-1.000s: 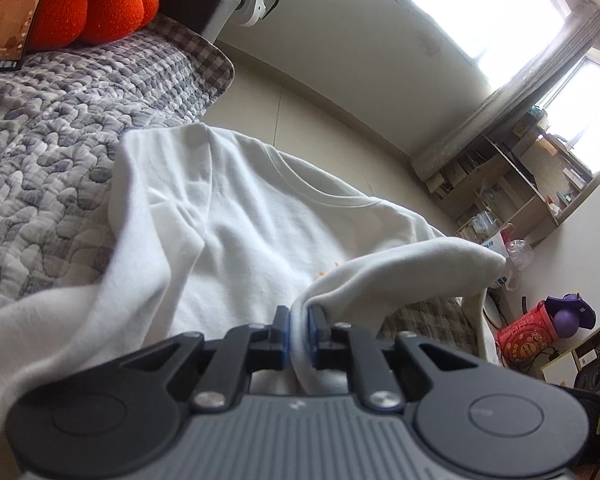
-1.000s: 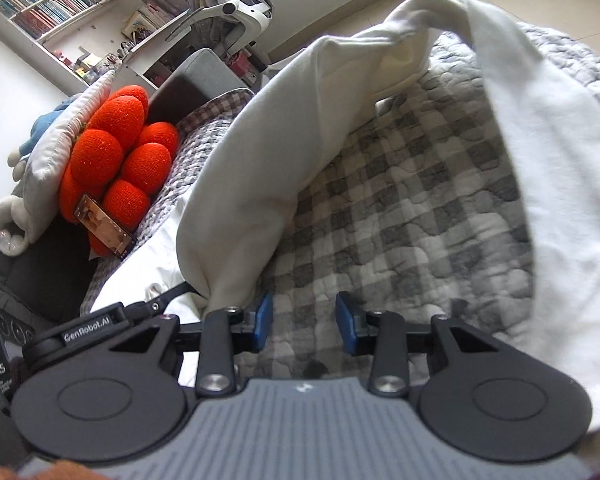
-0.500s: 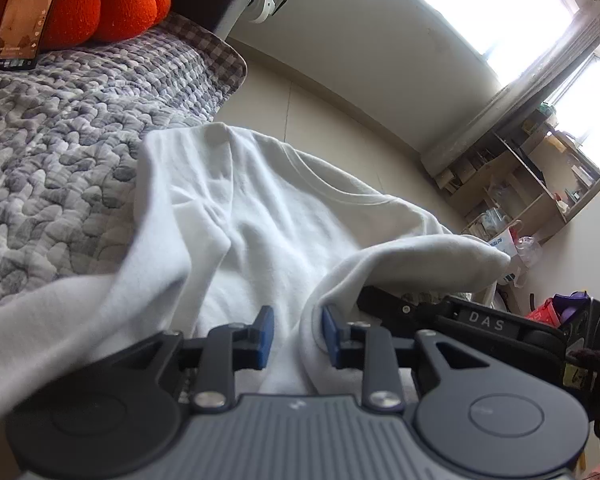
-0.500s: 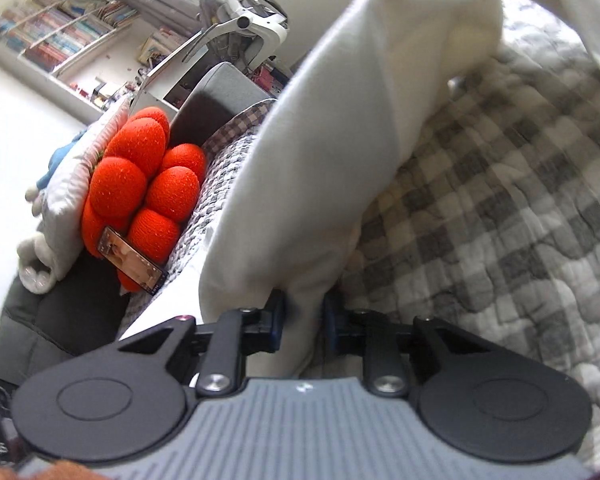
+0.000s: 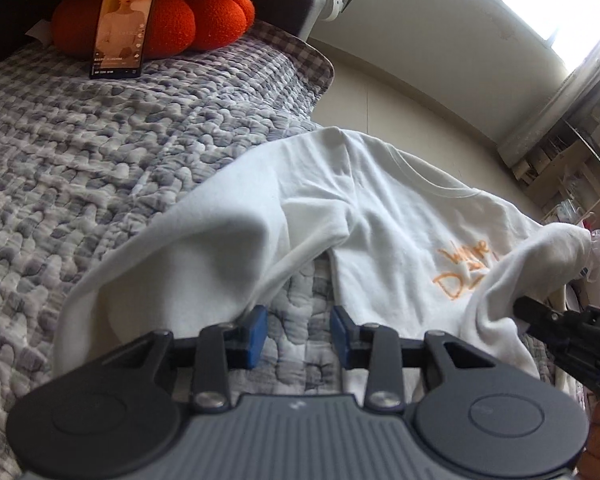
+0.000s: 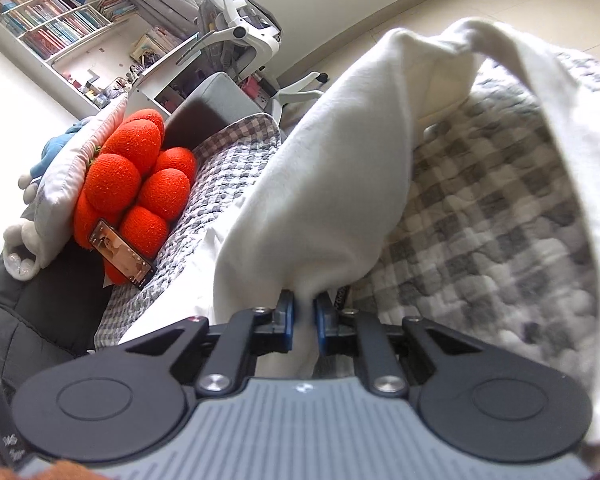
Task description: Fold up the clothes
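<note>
Currently a white cotton sweatshirt with orange handwritten lettering on the chest (image 5: 384,216) is spread over a grey-and-white checked quilted bed cover (image 5: 100,168). In the left wrist view its ribbed neckline is turned toward the far edge of the bed and the pale floor; its long axis runs from there back toward the camera. One sleeve is draped toward the lower left, the fabric soft, thick and creased in broad folds.

The left gripper (image 5: 298,334) is seen with its blue pads apart and its jaws opening; only quilt lies between them, with the left pad just beside the sleeve's edge. The right gripper (image 6: 305,322) is closing its jaws, and a bunched fold of the white cloth is pinched between its blue pads; the fabric is lifted from it in an arch above the quilt. In the left wrist view, that gripper's black body is noted at the right edge, with cloth hanging from it.

At the head of the bed a round orange lobed plush cushion (image 6: 134,184) is noted, with a lit smartphone (image 5: 124,20) leaned against it. A white office chair (image 6: 240,36) and a bookshelf (image 6: 56,24) stand beyond, well apart from the garment.
</note>
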### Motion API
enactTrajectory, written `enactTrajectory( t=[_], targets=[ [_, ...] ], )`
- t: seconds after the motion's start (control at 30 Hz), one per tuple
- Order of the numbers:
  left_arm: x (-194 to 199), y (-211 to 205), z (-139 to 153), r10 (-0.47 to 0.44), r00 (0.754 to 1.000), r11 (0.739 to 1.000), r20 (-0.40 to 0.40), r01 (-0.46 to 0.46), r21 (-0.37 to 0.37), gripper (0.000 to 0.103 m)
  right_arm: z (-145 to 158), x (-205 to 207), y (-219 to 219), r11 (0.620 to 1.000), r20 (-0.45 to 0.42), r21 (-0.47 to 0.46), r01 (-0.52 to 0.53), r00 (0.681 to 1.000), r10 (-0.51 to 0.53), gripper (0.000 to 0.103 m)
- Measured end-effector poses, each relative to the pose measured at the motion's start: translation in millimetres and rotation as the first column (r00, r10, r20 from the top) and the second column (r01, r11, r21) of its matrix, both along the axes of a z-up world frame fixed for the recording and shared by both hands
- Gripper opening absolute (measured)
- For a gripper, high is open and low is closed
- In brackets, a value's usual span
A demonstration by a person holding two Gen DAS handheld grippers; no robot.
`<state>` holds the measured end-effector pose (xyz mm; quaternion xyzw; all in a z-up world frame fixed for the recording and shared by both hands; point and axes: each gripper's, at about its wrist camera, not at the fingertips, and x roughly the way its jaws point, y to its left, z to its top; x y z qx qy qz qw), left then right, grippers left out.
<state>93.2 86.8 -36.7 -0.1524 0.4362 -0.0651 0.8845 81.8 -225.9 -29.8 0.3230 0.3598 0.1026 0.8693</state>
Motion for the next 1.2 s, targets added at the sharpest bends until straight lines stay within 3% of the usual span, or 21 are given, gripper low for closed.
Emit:
enactTrajectory(
  t=[0.33,0.9,1.07,1.2],
  targets=[
    [-1,-6,0,0.018,1.000,0.998,0.011,-0.019,0.061,0.040,23,-31,1,0.997,0.039,-0.080,-0.024,0.999,0.027,0.011],
    [5,6,-2,0.071,0.996,0.997,0.044,-0.072,0.006,0.040,31,-51,-22,0.993,0.019,-0.104,-0.058,0.998,0.060,0.011],
    [6,10,-2,0.087,0.995,0.996,0.039,-0.085,-0.039,0.041,29,-57,-27,0.990,0.004,-0.123,-0.071,0.997,0.072,0.009],
    [5,16,-2,0.077,0.996,0.989,0.034,-0.072,-0.131,0.053,29,-64,-36,0.989,0.003,-0.132,-0.070,0.997,0.071,0.005]
  ],
)
